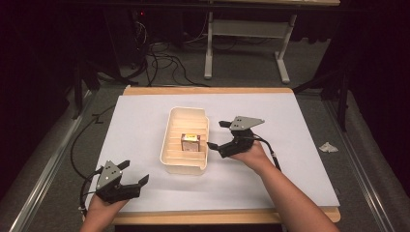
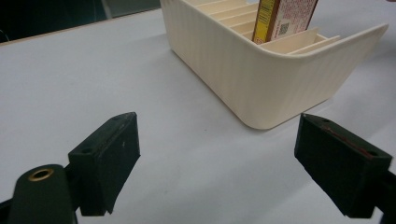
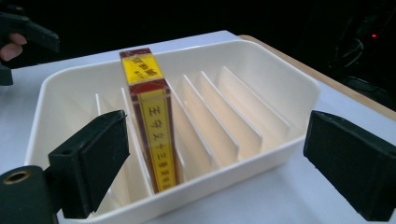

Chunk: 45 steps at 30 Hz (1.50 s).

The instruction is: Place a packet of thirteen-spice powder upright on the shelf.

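A cream slotted tray [image 1: 169, 130] [image 2: 280, 79] [image 3: 275, 60] sits mid-table on white paper. A small box with a yellow and dark red spine [image 1: 190, 142] [image 3: 152, 126] [image 2: 285, 18] stands upright in one of its slots, toward the tray's near end. My right gripper [image 1: 216, 134] [image 3: 215, 163] hovers open just right of the tray, jaws pointing at the tray's side, nothing between them. My left gripper [image 1: 134, 173] [image 2: 224, 163] is open near the table's front left corner, empty, facing the tray's near end from a distance.
The white paper [image 1: 270, 121] covers a wooden table [image 1: 208, 90]. A crumpled scrap [image 1: 328, 147] lies on the grey floor to the right. Cables [image 1: 164, 63] and a white desk frame [image 1: 246, 29] stand beyond the table's far edge.
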Each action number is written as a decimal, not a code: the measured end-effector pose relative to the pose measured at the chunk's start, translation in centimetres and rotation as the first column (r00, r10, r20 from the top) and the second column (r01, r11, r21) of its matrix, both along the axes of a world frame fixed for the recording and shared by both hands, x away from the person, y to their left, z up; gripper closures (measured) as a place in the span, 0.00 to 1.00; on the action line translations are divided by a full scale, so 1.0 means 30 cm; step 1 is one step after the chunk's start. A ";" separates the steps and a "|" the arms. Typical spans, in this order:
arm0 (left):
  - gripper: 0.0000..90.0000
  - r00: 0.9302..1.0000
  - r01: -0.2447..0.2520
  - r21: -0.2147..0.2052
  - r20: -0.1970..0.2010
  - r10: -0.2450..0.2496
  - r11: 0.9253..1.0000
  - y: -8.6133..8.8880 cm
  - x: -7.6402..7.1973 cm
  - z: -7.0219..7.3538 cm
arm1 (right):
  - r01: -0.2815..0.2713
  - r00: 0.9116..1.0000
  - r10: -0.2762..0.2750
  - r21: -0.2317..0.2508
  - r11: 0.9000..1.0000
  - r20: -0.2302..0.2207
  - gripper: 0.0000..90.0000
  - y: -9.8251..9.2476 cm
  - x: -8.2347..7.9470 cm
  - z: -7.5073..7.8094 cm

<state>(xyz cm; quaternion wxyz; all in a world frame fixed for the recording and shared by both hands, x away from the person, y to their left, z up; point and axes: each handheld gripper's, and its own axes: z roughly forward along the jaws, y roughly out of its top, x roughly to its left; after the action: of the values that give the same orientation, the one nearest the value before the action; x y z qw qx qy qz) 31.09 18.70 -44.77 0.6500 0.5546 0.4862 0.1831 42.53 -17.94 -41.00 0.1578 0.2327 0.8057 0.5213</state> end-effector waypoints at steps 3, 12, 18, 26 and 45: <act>0.16 1.000 0.003 0.001 -0.001 -0.003 1.000 -0.002 0.002 -0.001 | 0.033 0.999 -0.033 -0.005 0.999 -0.009 0.07 -0.045 -0.011 0.003; 0.16 1.000 0.015 -0.003 -0.004 -0.015 1.000 -0.020 0.015 -0.002 | 0.142 0.990 -0.142 -0.003 0.990 -0.001 0.08 -0.191 -0.074 -0.007; 0.16 0.999 0.031 -0.004 -0.004 -0.032 0.999 -0.042 0.028 -0.003 | 0.233 0.972 -0.233 -0.015 0.972 0.003 0.08 -0.300 -0.152 -0.014; 0.16 0.999 0.039 0.003 -0.003 -0.039 0.999 -0.054 0.033 -0.006 | 0.356 0.934 -0.356 -0.014 0.934 0.012 0.08 -0.446 -0.304 -0.040; 0.16 1.000 0.005 0.028 -0.021 -0.004 1.000 -0.032 0.009 -0.024 | 0.334 0.942 -0.334 0.008 0.943 0.037 0.08 -0.445 -0.306 -0.099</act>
<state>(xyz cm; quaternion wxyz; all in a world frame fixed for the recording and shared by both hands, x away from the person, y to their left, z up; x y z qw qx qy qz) 31.36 17.75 -45.49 0.6374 0.5665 0.4893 0.1826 33.34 -31.30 -43.98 0.2589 0.3560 0.7510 0.4922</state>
